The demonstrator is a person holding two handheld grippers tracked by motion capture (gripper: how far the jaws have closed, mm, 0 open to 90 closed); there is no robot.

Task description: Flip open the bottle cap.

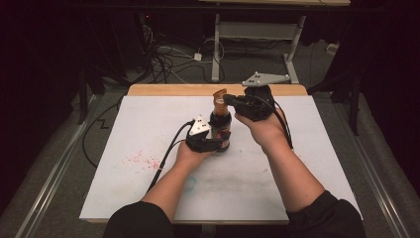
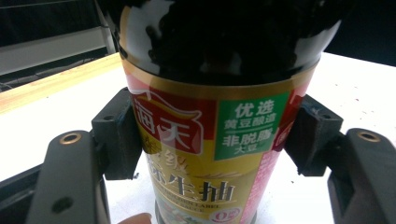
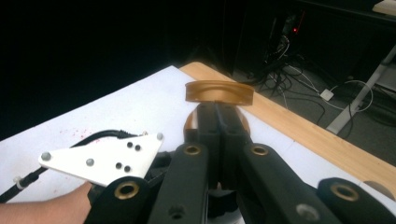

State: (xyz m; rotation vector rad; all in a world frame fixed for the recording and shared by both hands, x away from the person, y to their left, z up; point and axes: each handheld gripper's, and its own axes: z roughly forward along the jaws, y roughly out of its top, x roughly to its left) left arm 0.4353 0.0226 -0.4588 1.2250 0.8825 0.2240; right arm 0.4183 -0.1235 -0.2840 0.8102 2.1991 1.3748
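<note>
near the far middle of the white table top (image 1: 148,144) stands a dark glass sauce bottle with a gold, red and green printed label (image 1: 220,130), upright, base on the board. the left gripper (image 1: 221,141) is clamped around the lower part of that bottle. from the left gripper view you can see both black jaws pressed flat against the label on either side, one at the red part and one by the green panel with white chinese characters, so it's definitely grasping the bottle (image 2: 210,140), not just sitting next to it.

the right gripper (image 1: 229,99) is up at the top of the bottle, coming in from the right side. its jaws are squeezed together on the amber-brown flip cap (image 1: 219,93), which stands tilted up off the neck. in the right gripper view the two jaws meet with basically no gap right at the edge of that cap (image 3: 219,91), and the grey three-cornered plate (image 3: 100,158) of the other gripper shows lower left.

some faint red speckled stains (image 1: 141,161) sit on the board well to the left of the bottle. a wooden strip (image 1: 168,89) runs along the far edge of the table, with tangled cables (image 1: 168,62) on the floor past it.
</note>
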